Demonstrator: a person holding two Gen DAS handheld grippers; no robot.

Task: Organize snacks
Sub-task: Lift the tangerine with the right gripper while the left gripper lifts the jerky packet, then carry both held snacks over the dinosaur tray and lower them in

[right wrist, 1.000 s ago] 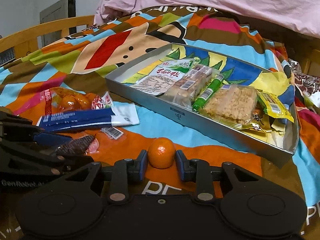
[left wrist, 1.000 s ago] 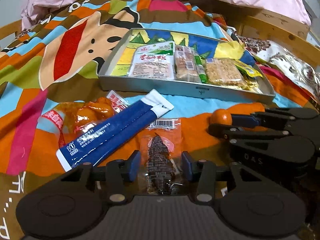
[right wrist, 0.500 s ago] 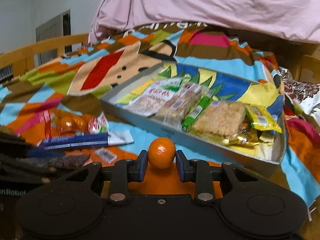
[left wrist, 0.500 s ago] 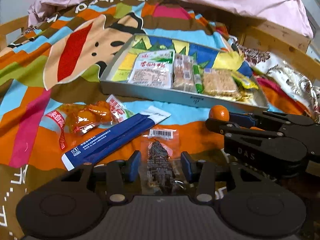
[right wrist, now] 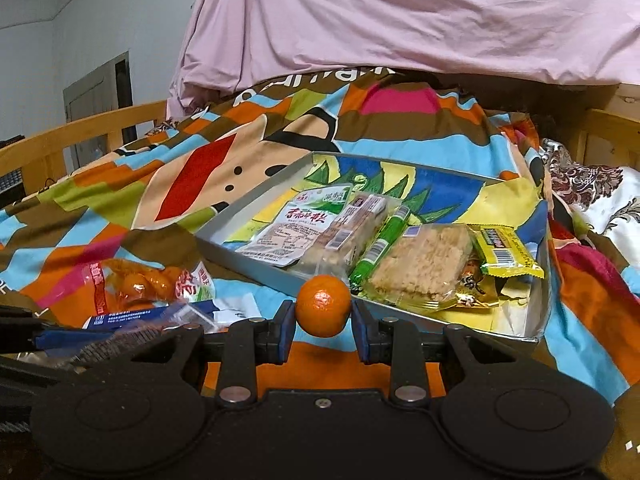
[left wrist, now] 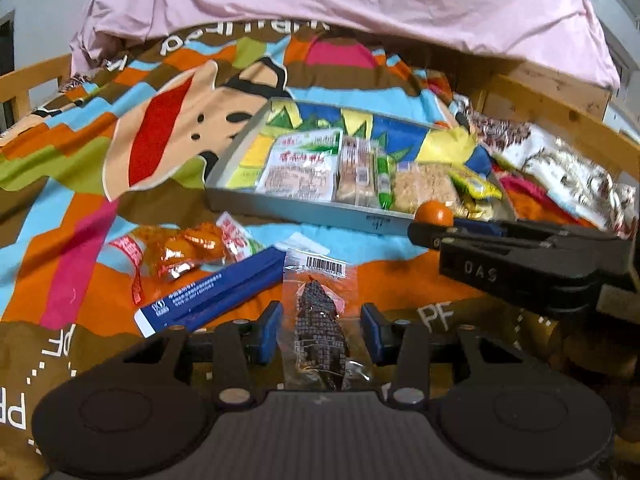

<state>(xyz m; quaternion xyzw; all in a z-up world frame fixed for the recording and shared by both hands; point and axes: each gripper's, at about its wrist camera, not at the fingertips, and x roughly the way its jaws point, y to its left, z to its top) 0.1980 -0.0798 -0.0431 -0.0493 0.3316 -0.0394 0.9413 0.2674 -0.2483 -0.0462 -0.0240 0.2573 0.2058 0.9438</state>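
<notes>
My left gripper (left wrist: 320,332) is shut on a clear packet with a dark snack (left wrist: 318,320), held just above the bedspread. To its right in the same view, my right gripper (left wrist: 432,232) grips a small orange (left wrist: 434,213) near the front wall of the grey tray (left wrist: 304,214). In the right wrist view the orange (right wrist: 323,306) sits pinched between the blue pads of that gripper (right wrist: 323,326), in front of the tray (right wrist: 256,204). The tray holds several packets: a white-green one (left wrist: 302,166), a rice cake (left wrist: 424,186) and a green stick (left wrist: 383,178).
A long blue packet (left wrist: 216,296) and an orange bag of snacks (left wrist: 180,248) lie on the colourful bedspread, left of the held packet. A pink quilt (left wrist: 340,0) is heaped behind the tray. Wooden bed rails (right wrist: 80,132) run along both sides.
Both grippers have risen with what they hold. The dark snack packet has come off the bedspread, and the orange now stands higher against the tray's front wall.
</notes>
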